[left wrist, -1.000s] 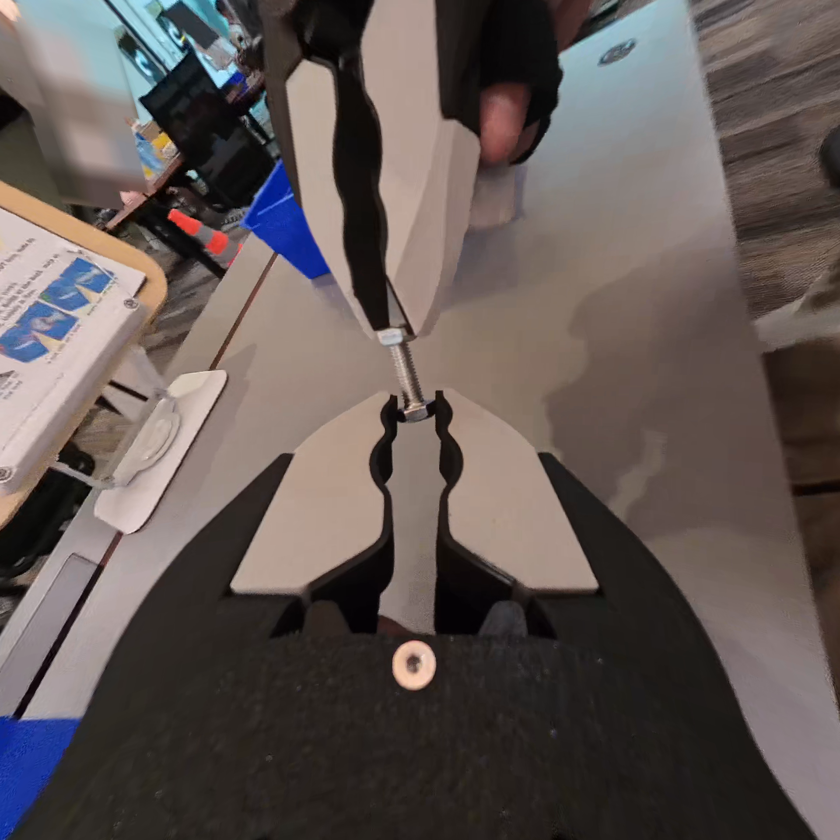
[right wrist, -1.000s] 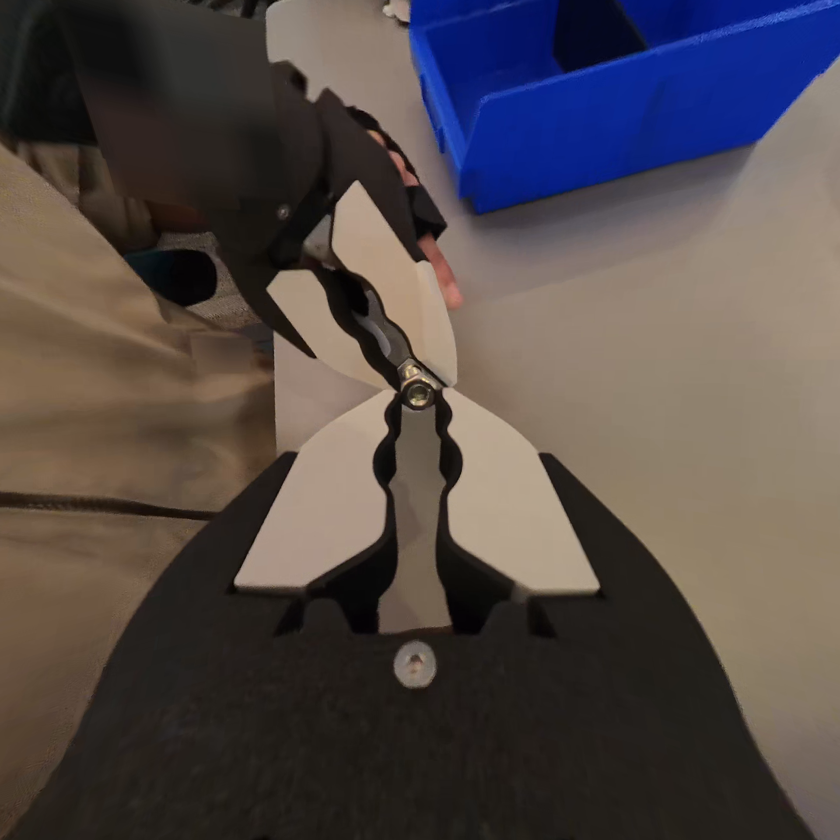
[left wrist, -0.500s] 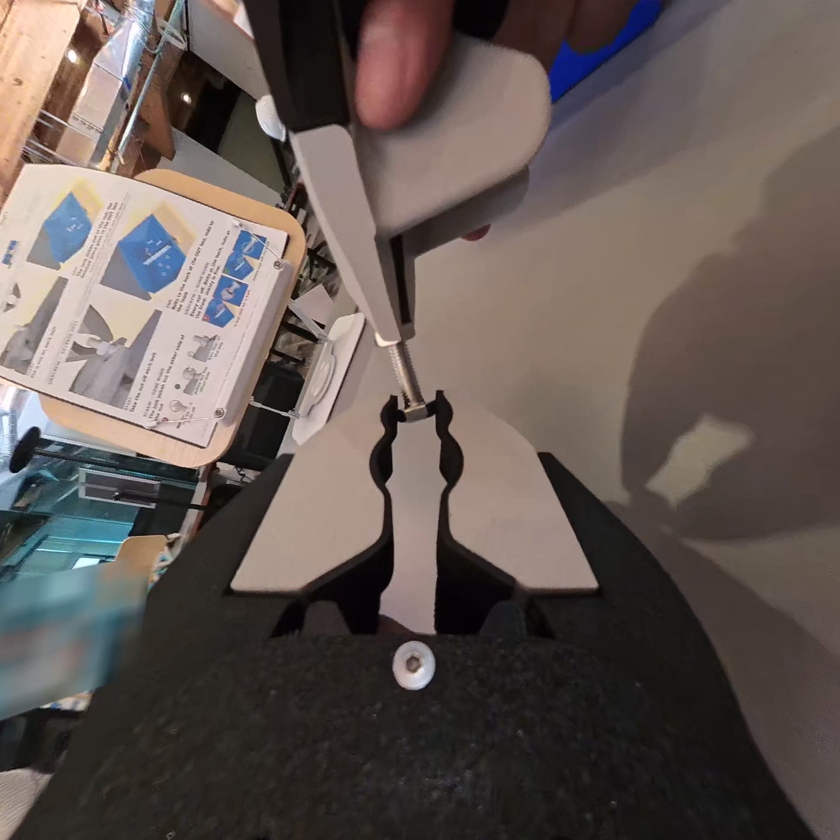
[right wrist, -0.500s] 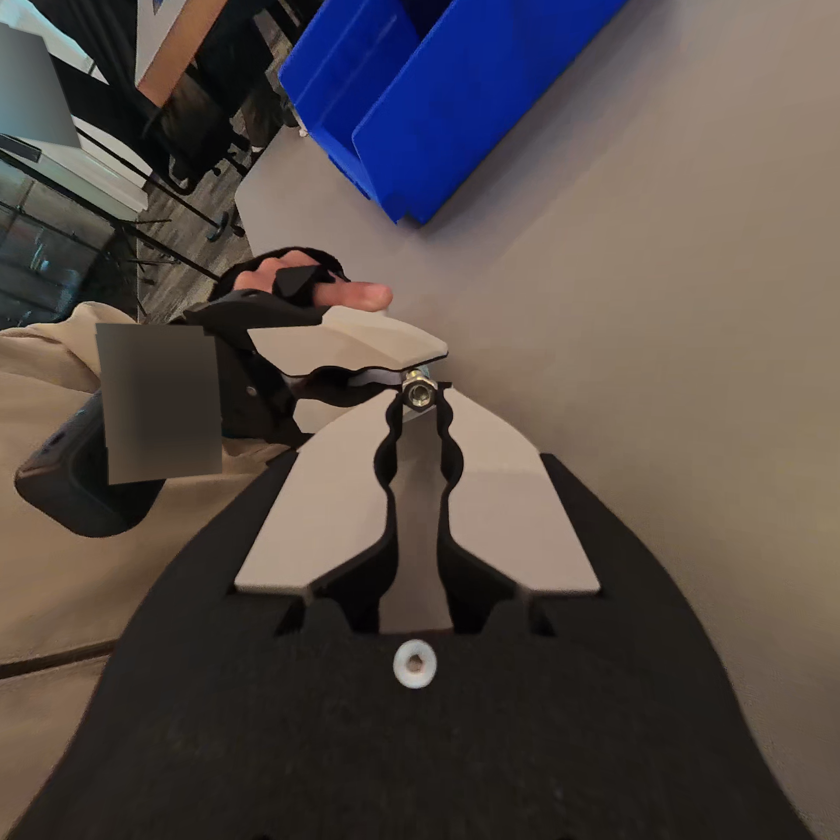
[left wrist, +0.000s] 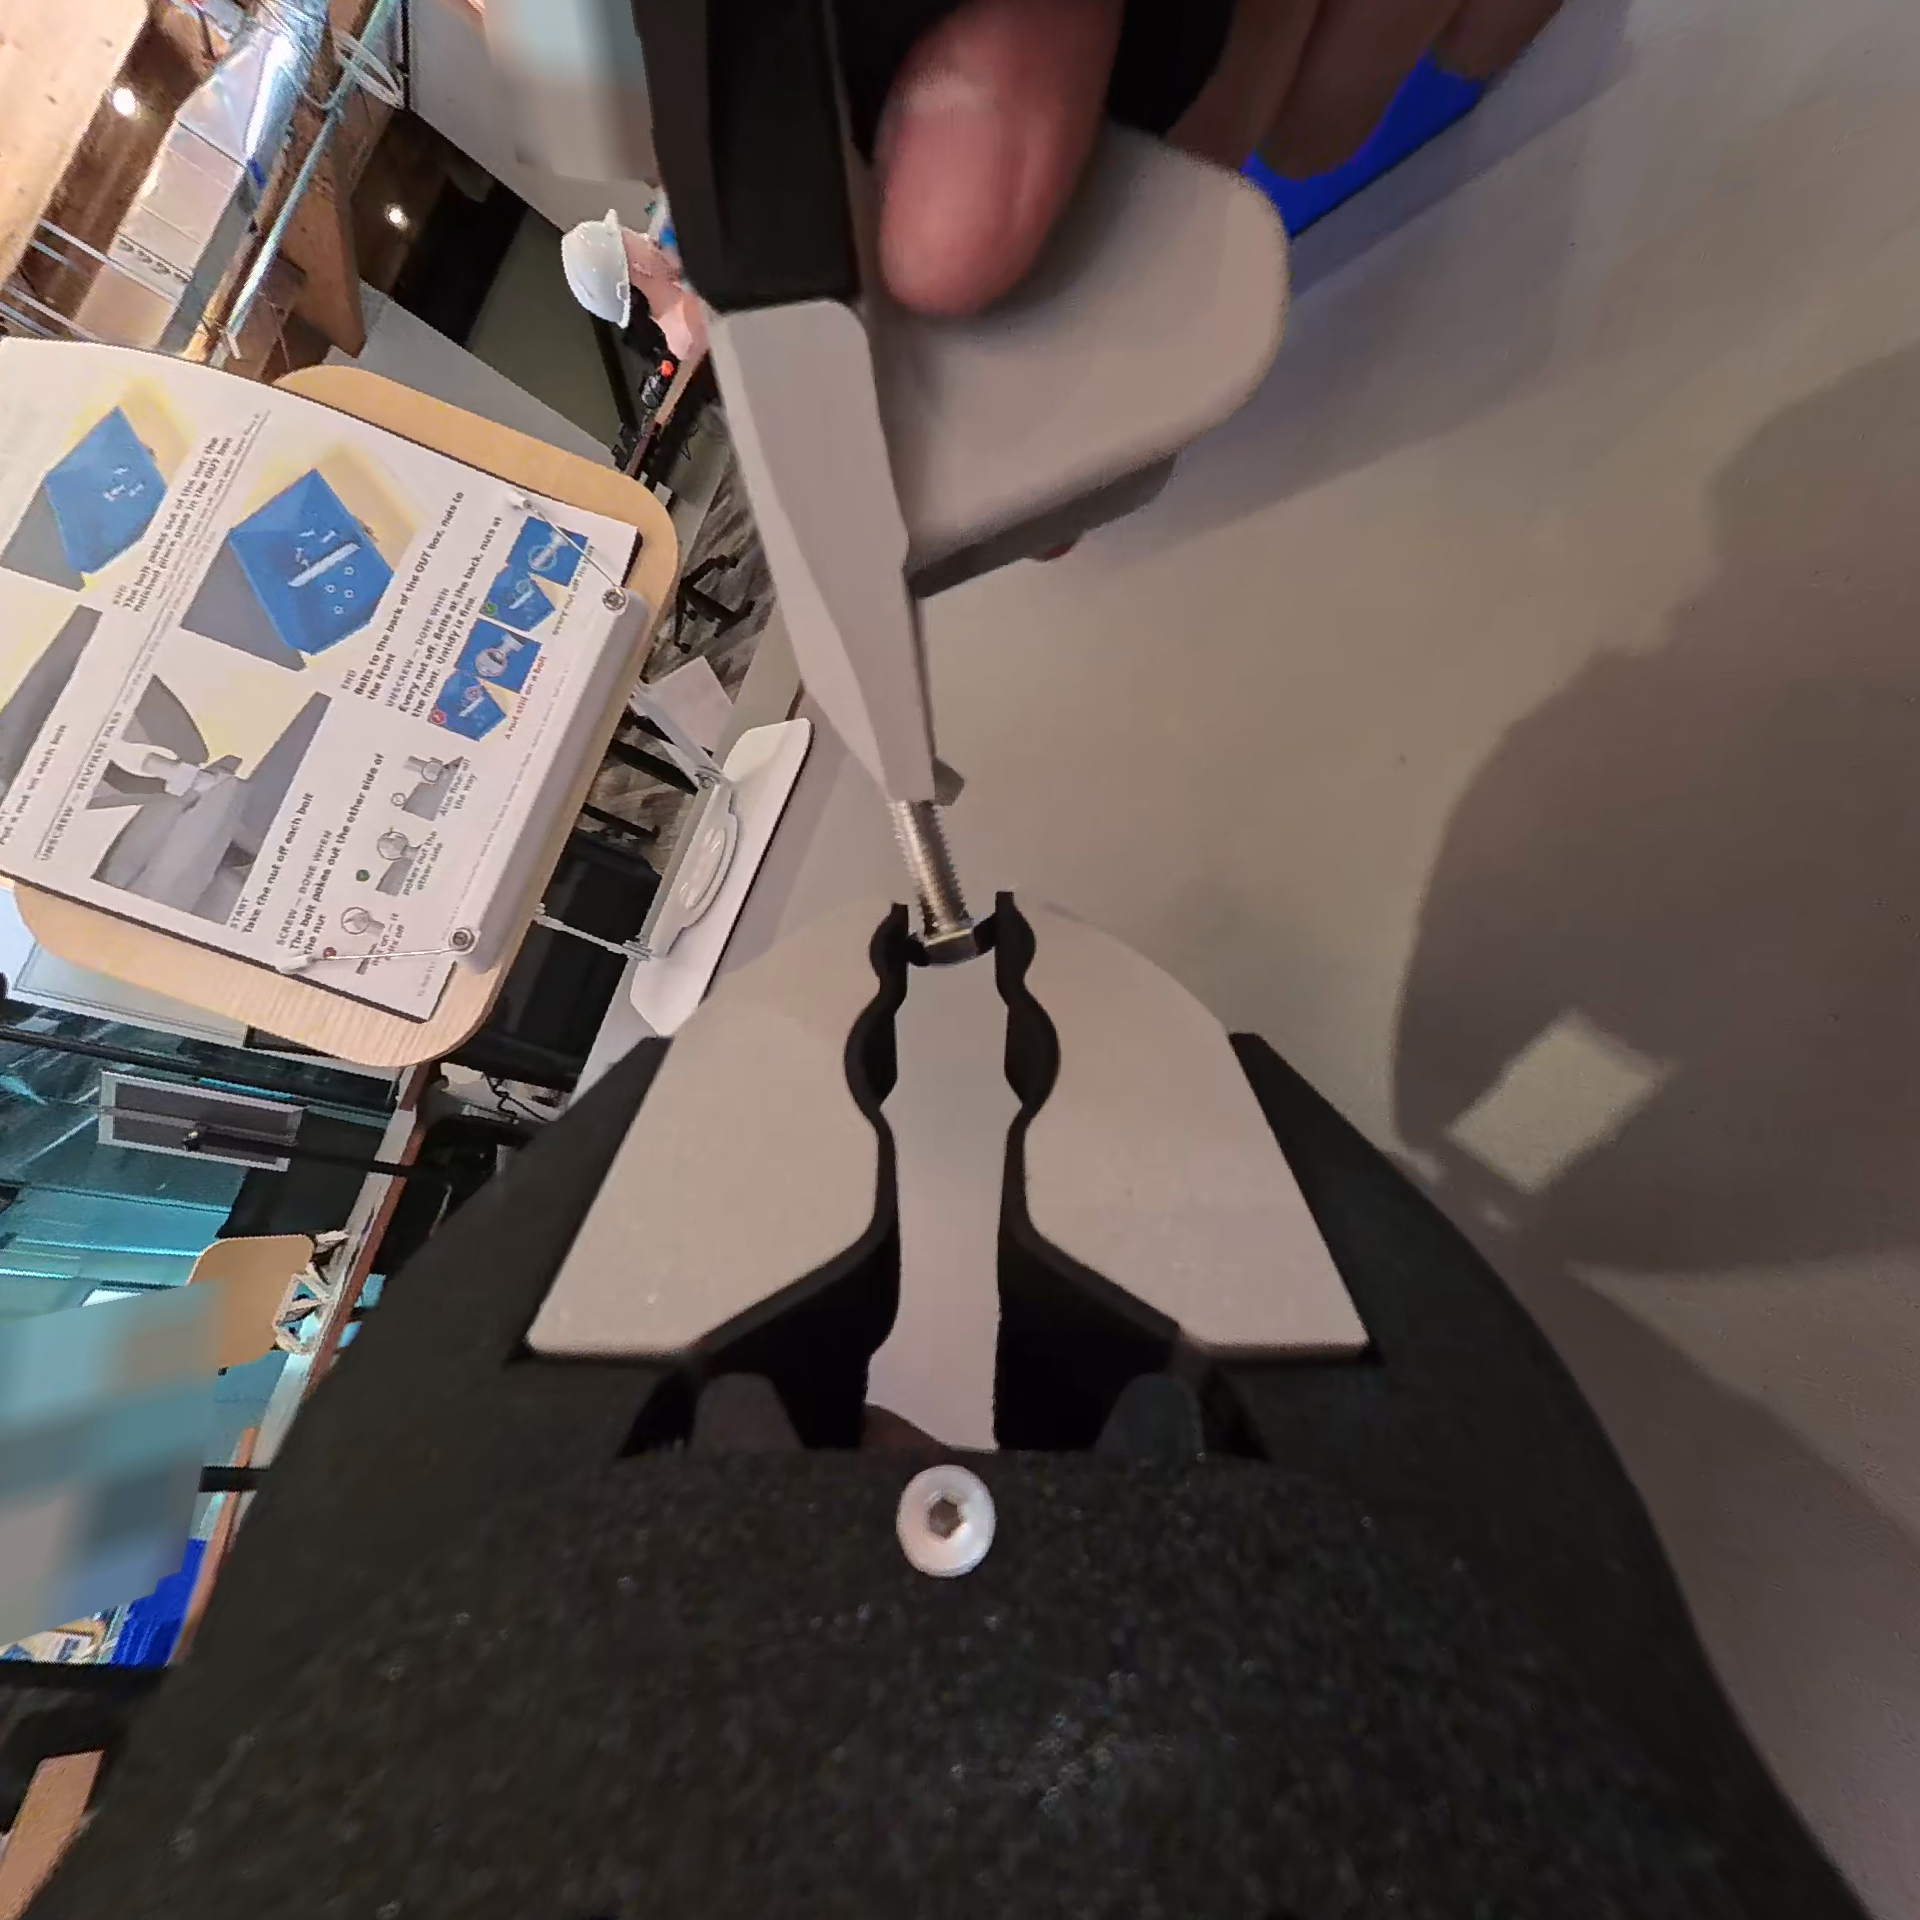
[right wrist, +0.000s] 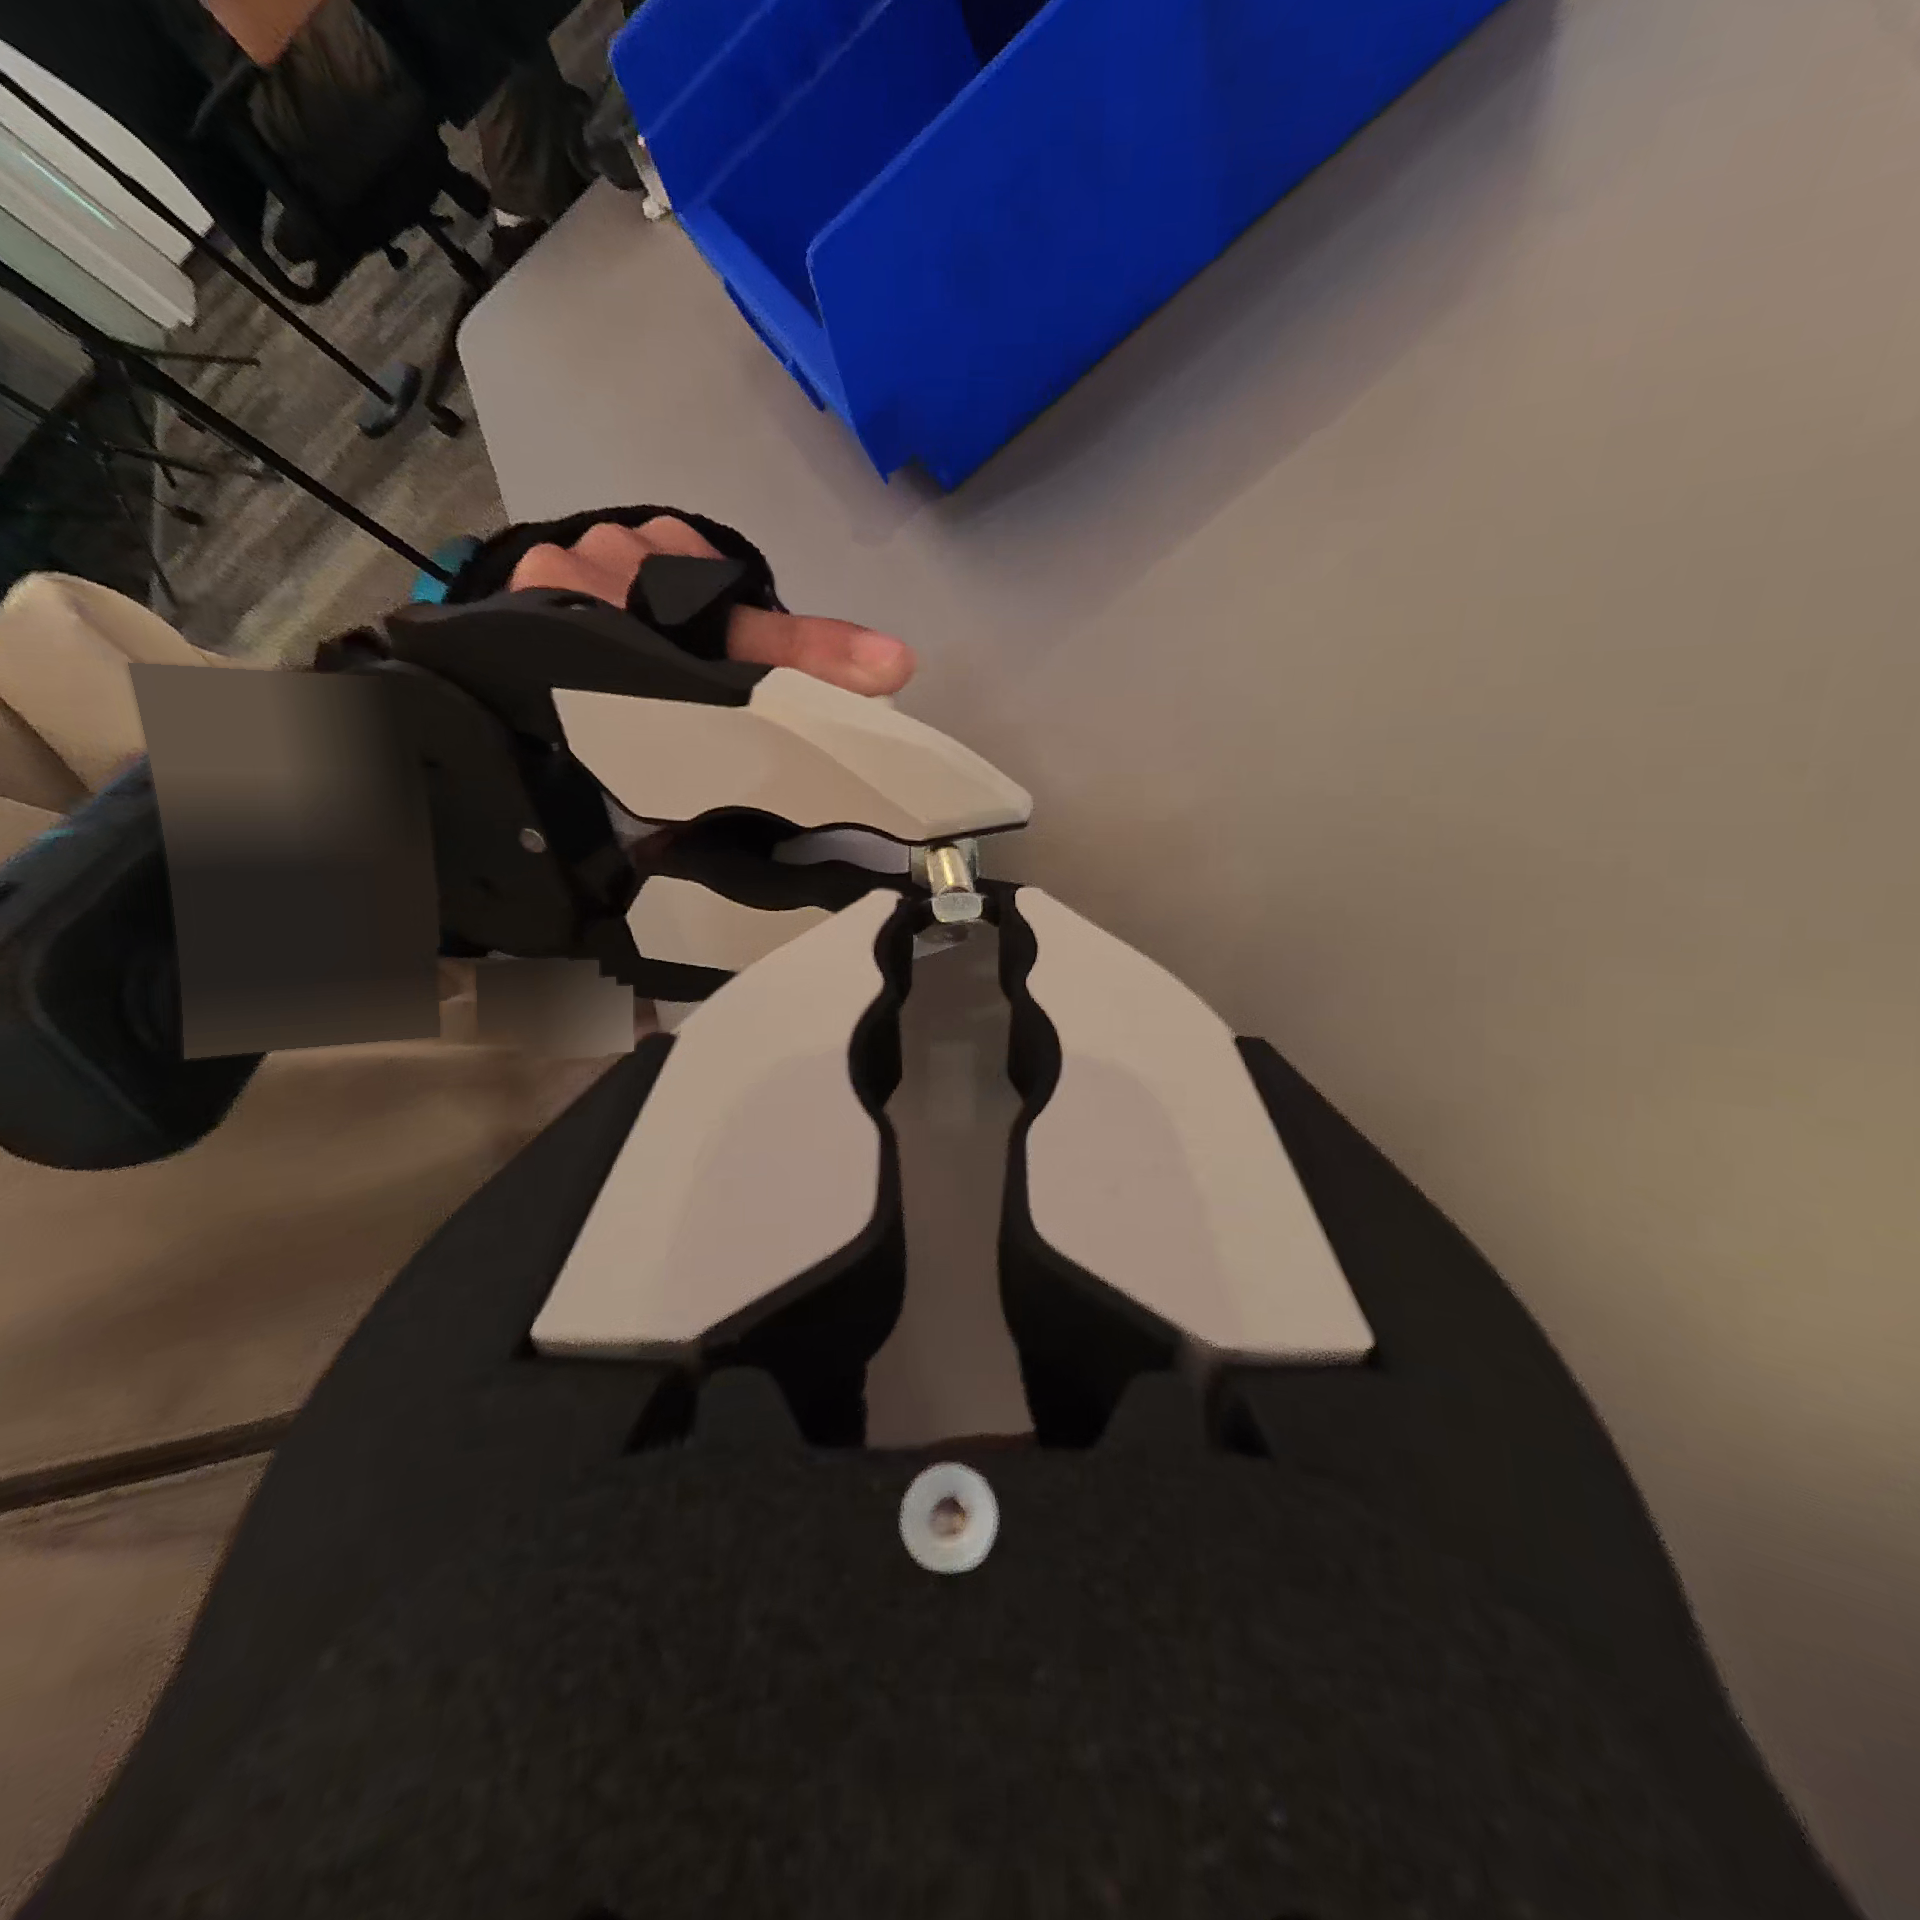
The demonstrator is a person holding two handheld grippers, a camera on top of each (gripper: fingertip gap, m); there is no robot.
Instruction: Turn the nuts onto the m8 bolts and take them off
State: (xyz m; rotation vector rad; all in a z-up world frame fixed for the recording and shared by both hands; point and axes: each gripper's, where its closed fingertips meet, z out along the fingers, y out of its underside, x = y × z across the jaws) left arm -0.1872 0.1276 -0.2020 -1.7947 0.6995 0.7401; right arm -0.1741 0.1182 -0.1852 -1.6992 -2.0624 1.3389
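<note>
Left tongs (left wrist: 951,925) clamped tip-to-tip against right tongs (right wrist: 956,909), crossing at right angles; gloved hand (right wrist: 665,592) gripping left tongs, forefinger extended.

Silver M8 bolt (left wrist: 928,868) held in the air above the grey tabletop, clamped at both ends. One hex end, apparently the head, is pinched in the left gripper (left wrist: 948,927) fingertips. The threaded shank is bare and runs up and slightly left from there to the right gripper (right wrist: 956,902). The hex in the right gripper's tips looks like the nut (right wrist: 956,912), sitting at the shank's far end from the head. Which hex is which isn't certain.
</note>
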